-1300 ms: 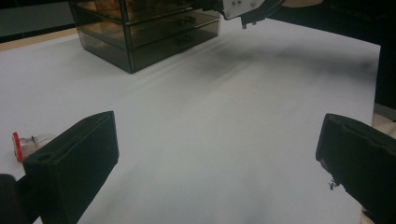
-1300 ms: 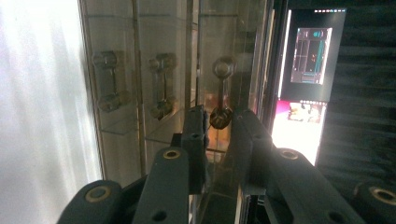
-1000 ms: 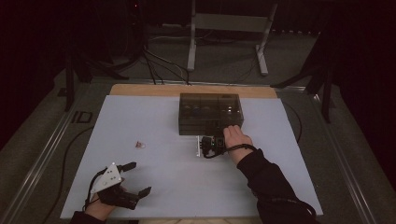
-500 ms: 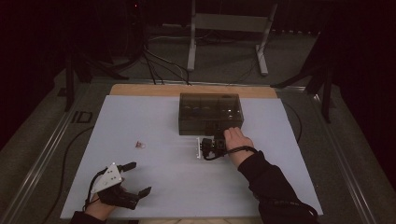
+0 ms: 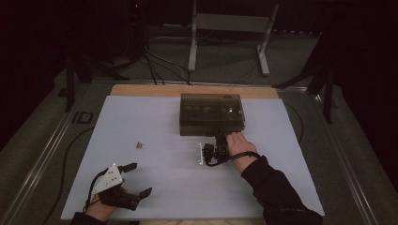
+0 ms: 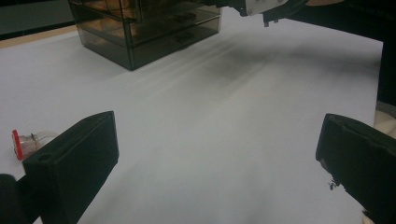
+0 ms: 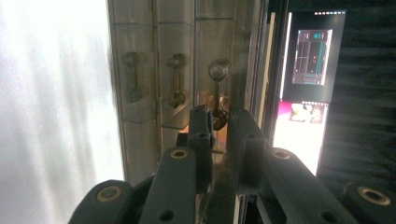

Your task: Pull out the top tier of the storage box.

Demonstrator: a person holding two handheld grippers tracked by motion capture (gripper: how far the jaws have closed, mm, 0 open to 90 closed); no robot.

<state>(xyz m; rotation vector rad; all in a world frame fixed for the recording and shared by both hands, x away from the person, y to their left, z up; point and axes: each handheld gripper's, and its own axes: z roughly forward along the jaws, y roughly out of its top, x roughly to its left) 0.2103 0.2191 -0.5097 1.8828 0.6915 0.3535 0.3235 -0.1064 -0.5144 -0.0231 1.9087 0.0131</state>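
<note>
A smoky see-through drawer box (image 5: 211,105) stands at the far middle of the white mat (image 5: 159,122). My right gripper (image 5: 219,137) reaches up against its front face. In the right gripper view, the jaws of the right gripper (image 7: 219,116) stand close together, shut on one metal drawer handle (image 7: 218,72), with two more handles (image 7: 176,77) beside it. My left gripper (image 5: 141,178) rests near the mat's front left corner with its jaws wide apart and nothing between them. A small clear piece with a red cap (image 5: 141,145) lies on the mat beyond it, beside the left finger (image 6: 70,158).
The left gripper view looks across bare mat to the drawer box (image 6: 144,28) and the right gripper (image 6: 261,7) at the top edge. A wooden table edge (image 5: 141,90) runs behind the mat. Cables and a metal stand (image 5: 230,28) sit on the floor beyond.
The right hand and its gripper have shifted slightly toward the near edge of the table. The left gripper has kept still.
</note>
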